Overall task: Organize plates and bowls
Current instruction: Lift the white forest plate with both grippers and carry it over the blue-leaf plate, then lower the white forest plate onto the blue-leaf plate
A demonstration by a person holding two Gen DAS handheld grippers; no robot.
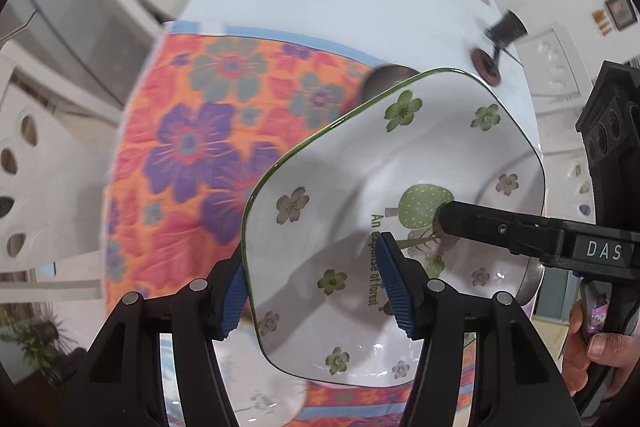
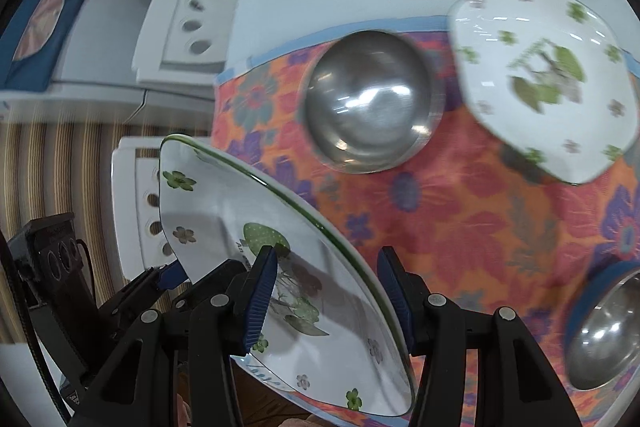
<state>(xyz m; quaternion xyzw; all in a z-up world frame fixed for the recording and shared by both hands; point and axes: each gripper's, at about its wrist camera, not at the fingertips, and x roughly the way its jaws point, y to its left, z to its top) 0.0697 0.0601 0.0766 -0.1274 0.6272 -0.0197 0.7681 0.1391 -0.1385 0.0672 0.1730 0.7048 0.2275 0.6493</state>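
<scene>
Square flowered plate (image 1: 360,187) was lifted off floral cloth (image 1: 192,155), tilted, held from two sides. Left gripper (image 1: 316,287) straddled near rim: one blue pad under plate, other on its upper face, clamped. Right gripper (image 2: 328,299) gripped opposite rim same way, plate edge between its pads, jaws clamped on it. Steel bowl (image 2: 372,103) and second flowered plate (image 2: 540,79) lay on cloth beyond.
</scene>
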